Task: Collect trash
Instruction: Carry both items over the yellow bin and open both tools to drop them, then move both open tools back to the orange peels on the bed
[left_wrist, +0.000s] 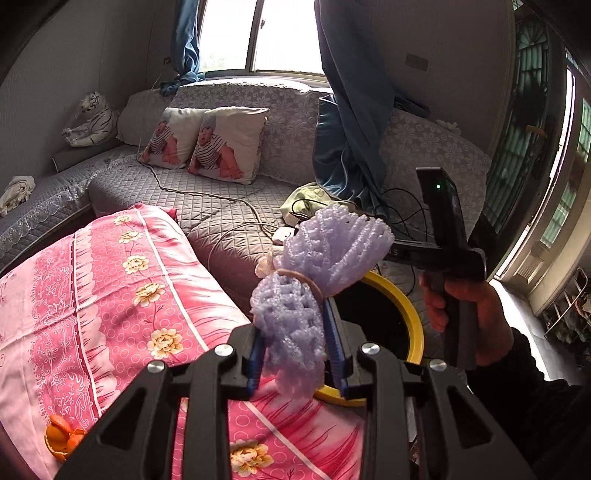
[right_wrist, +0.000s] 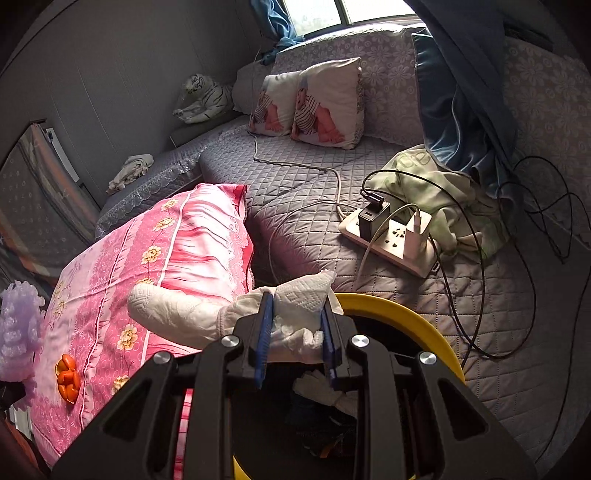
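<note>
Scene: grey quilted sofa runs along the wall, with a pink floral cushion in front of it. A yellow-rimmed bin with a dark inside stands between cushion and sofa seat, directly below both tools.

Left gripper: jaws clamped on a purple foam net, bunched and tied round the middle with a rubber band. The net's upper half stands free above the fingertips, over the near part of the bin rim in the left wrist view.

Right gripper: jaws pinched on a crumpled white paper towel. A long tail of it trails left over the cushion edge. Some white trash already lies inside the bin.

Orange peel sits on the cushion, not yet collected.

Judged step: carry both pieces over the bin mouth and drop them.

Notes for doing it well:
- centre each tool over the dark opening, not the rim
- the towel tail hangs outside the bin; shift further right or lower in before letting go, else it may drape over the rim
- the foam net is springy and may cling to a pad; open wide
- keep clear of the power strip and its cables
</note>
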